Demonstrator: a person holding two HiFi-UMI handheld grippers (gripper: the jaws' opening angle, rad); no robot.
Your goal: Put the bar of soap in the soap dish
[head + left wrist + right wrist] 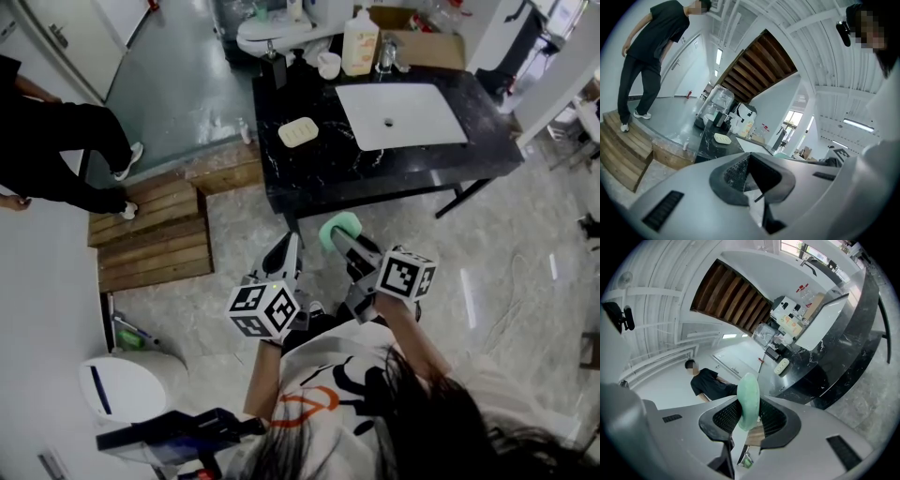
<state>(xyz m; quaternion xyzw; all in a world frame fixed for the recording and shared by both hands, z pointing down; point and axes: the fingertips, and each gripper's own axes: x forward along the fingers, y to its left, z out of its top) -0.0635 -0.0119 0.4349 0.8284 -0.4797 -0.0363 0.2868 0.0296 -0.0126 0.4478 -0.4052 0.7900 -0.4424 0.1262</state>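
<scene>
A pale green bar of soap [339, 229] sits pinched in my right gripper [343, 240], held over the floor just in front of the black marble counter [309, 178]. In the right gripper view the soap [749, 399] stands on edge between the dark pads, and the right gripper [749, 417] is shut on it. The cream soap dish [298, 131] lies on the counter left of the white sink [398, 114]; it also shows far off as the dish [783, 365] and dish [723, 138]. My left gripper [283, 251] hangs beside the right one, shut and holding nothing [751, 174].
A pump bottle [360, 42], white cup [328, 64], faucet [386, 54] and cardboard box [427, 47] crowd the counter's back edge. Wooden steps [155, 234] lie left, where a person in black [56, 150] stands. A white bin [127, 384] sits near left.
</scene>
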